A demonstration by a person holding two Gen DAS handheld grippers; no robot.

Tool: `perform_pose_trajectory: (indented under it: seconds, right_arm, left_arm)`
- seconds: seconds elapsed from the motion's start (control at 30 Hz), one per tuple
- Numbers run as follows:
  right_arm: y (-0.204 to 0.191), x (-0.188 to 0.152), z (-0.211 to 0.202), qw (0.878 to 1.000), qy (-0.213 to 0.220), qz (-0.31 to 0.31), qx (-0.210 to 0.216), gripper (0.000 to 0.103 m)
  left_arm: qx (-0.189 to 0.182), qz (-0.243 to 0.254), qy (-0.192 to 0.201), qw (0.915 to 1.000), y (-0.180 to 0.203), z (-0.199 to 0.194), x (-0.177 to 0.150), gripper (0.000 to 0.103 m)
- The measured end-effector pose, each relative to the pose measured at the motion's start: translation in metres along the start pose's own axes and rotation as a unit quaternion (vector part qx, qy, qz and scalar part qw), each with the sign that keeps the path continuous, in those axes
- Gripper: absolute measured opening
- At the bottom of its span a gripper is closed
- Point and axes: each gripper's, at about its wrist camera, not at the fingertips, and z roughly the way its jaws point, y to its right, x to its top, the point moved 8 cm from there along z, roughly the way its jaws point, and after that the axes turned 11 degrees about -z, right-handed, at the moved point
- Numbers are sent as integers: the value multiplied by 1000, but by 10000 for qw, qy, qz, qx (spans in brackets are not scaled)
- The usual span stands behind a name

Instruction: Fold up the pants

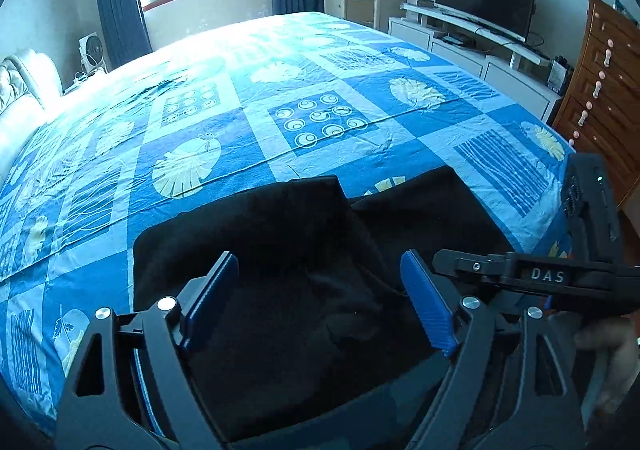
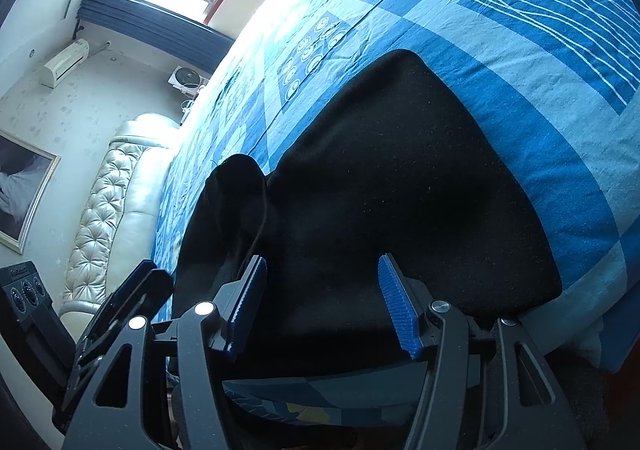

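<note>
On the near edge of the bed (image 1: 280,62), atop the blue patterned sheet, the black pants (image 1: 304,250) are lying partly folded. Your left claw (image 1: 320,302) is hanging above them, jaws standing wide, gripping nothing. Your right claw (image 2: 322,306) is sitting about half open over the same cloth; whether its pads are pinching fabric, you are leaving me unable to tell.

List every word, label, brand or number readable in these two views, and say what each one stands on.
"DAS", in pale capitals, on the black body of the right tongs, seen in the left wrist view.
A small marking on the top of the black unit at the left edge of the right wrist view: too small and blurred to read.
No other text is legible on the bedspread or the furniture.
</note>
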Motion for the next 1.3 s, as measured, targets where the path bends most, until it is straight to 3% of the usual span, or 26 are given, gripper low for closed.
perform_pose_trajectory:
  seconds: [0.07, 0.2, 0.37, 0.5, 0.77, 0.83, 0.9, 0.93, 1.0, 1.17, 1.3]
  right_arm:
    - [-2, 0, 0, 10000, -6, -63, -33, 59]
    - [-10, 3, -3, 9997, 6, -214, -104, 60]
    - [-24, 10, -2, 9994, 40, -355, -5, 60]
    - [-36, 16, 19, 9991, -122, -292, 288, 60]
    - [-73, 8, 79, 9927, -810, -600, 667, 60]
    - [-81, 3, 87, 9907, -879, -814, 639, 50]
    - [-84, -3, 92, 9897, -955, -977, 429, 23]
    - [-84, -5, 92, 9900, -948, -945, 448, 22]
    - [-85, -2, 85, 9914, -819, -868, 537, 16]
    - [-105, 25, 42, 9909, -268, -1068, 777, 12]
    - [-119, 50, -5, 9878, 283, -1379, 666, 11]
  left_arm:
    - [-27, -202, 218, 9996, -25, -20, 6, 92]
    - [420, -561, 468, 9964, -102, -29, 6, 92]
    - [659, -1420, 5, 9877, -196, -6, -23, 92]
    - [814, -1901, -273, 9780, -238, 10, -47, 92]
    - [674, -1890, -454, 9786, -233, 14, -52, 92]
    - [684, -1811, -496, 9798, -230, 16, -54, 92]
    - [681, -1790, -535, 9800, -229, 17, -55, 92]
    - [685, -1805, -553, 9796, -230, 18, -56, 92]
    - [674, -1858, -571, 9786, -231, 18, -57, 92]
    - [665, -1919, -539, 9777, -235, 16, -56, 92]
    - [621, -1946, -581, 9772, -234, 17, -58, 92]
